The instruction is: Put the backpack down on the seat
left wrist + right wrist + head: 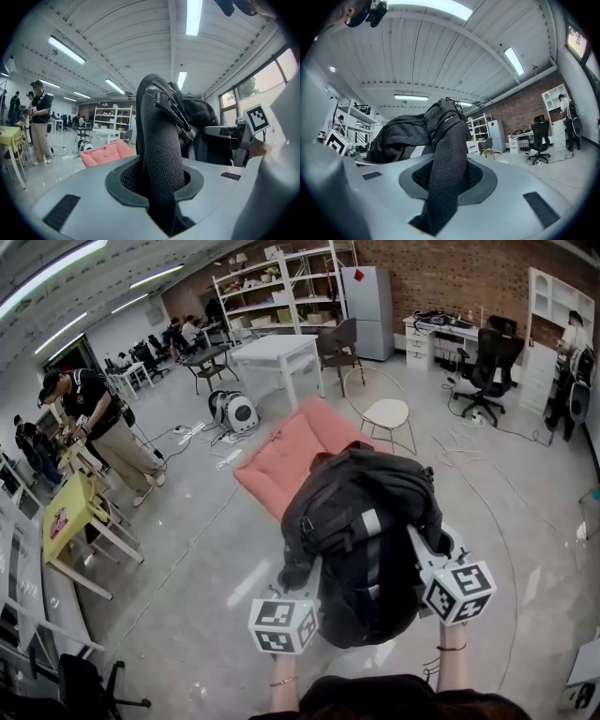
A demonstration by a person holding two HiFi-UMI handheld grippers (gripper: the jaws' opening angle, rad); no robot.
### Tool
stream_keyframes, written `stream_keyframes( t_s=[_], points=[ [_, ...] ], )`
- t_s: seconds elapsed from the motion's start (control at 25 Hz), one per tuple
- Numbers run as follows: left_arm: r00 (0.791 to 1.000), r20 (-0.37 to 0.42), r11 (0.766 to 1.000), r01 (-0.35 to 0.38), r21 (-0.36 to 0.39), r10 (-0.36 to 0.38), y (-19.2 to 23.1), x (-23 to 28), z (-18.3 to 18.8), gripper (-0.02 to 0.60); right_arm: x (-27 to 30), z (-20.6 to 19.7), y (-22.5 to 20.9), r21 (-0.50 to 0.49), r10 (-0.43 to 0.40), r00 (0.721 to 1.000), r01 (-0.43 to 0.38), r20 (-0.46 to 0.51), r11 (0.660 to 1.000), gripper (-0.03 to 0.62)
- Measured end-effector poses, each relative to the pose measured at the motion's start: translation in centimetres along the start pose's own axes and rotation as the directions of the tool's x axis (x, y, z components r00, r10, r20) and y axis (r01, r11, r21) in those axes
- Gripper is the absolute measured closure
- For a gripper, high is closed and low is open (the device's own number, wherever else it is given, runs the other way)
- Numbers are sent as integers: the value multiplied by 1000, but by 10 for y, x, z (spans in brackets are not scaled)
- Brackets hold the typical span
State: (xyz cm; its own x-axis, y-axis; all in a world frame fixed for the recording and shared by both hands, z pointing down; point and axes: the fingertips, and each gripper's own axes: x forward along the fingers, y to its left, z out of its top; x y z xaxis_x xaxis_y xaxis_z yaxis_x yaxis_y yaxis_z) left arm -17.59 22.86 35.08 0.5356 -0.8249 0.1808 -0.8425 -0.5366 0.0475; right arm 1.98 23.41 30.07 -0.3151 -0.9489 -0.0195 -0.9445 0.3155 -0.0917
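The left gripper [307, 579] is clamped on one mesh shoulder strap [161, 154]. The black backpack [370, 540] hangs beside it, short of the pink seat [291, 451], and the right gripper [424, 554] is clamped on the other strap [447, 154]. Advance both grippers level, then lower evenly onto the seat.

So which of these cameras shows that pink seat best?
The head view: the pink seat shows almost whole just beyond the black backpack, which covers its near edge. The left gripper view catches only a low pink sliver beside the strap. The right gripper view does not show it.
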Motion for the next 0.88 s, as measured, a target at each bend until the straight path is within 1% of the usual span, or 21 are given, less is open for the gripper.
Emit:
stream_keyframes(
  t_s=[0.12,0.28,0.56,0.72,0.88],
  points=[
    [1000,6,1000,1,-17,-1,19,27,3,486,32,-1,-8,-10,8,1000,-8,-6,1000,510],
    [1000,18,1000,11,-24,-11,40,66,16,486,74,9,-24,-21,5,1000,-5,9,1000,510],
    [999,28,999,33,-2,-32,77,133,42,486,143,19,-53,-3,-21,999,22,36,1000,510],
    [998,26,998,55,9,-55,91,166,46,486,169,16,-69,5,-47,998,47,41,999,510],
    [997,27,997,73,1,-73,107,196,53,486,198,19,-81,-12,-57,997,58,44,998,510]
  ],
)
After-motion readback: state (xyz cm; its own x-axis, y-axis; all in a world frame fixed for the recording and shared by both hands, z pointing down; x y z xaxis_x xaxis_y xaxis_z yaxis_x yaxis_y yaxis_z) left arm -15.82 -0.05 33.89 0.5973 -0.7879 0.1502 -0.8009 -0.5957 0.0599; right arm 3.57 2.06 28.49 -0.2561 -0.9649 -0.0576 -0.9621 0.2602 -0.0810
